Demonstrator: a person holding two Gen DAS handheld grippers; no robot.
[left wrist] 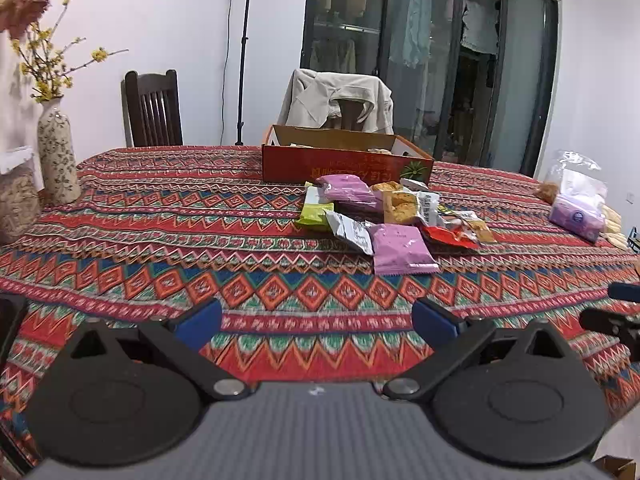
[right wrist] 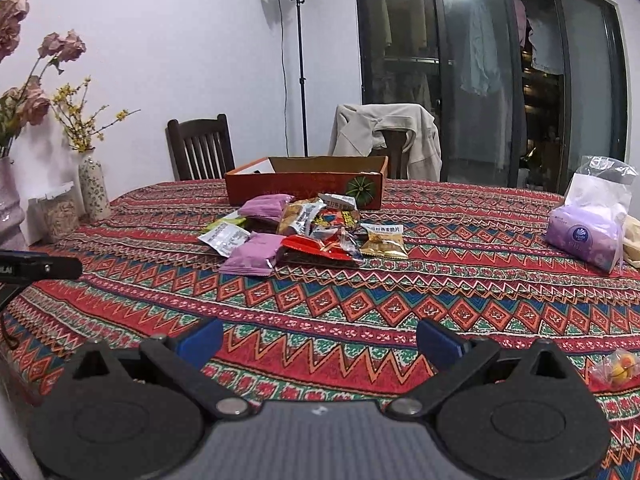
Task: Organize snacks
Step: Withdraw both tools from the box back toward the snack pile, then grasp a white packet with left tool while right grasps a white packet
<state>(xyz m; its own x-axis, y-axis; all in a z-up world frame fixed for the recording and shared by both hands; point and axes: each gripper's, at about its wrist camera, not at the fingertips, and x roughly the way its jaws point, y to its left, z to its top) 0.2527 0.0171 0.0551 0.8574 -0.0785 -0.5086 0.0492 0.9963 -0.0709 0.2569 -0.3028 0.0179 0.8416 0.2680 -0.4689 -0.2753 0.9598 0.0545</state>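
Observation:
A heap of snack packets (left wrist: 384, 216) (right wrist: 300, 228) lies mid-table in front of an open red cardboard box (left wrist: 344, 164) (right wrist: 304, 188). Nearest to me in the heap is a purple packet (left wrist: 402, 250) (right wrist: 256, 254), with a red packet (right wrist: 320, 250) and a gold packet (right wrist: 384, 244) to its right. My left gripper (left wrist: 316, 322) is open and empty, hovering over the patterned cloth well short of the heap. My right gripper (right wrist: 320, 342) is likewise open and empty, also short of the heap. The right gripper's edge (left wrist: 616, 316) shows in the left wrist view.
A floral vase (left wrist: 58, 152) (right wrist: 94, 188) and a jar (right wrist: 60, 210) stand at the table's left edge. A purple tissue pack in a clear bag (left wrist: 576, 208) (right wrist: 588, 224) sits at the right. A small wrapped item (right wrist: 618, 368) lies near right. Two chairs stand behind the table.

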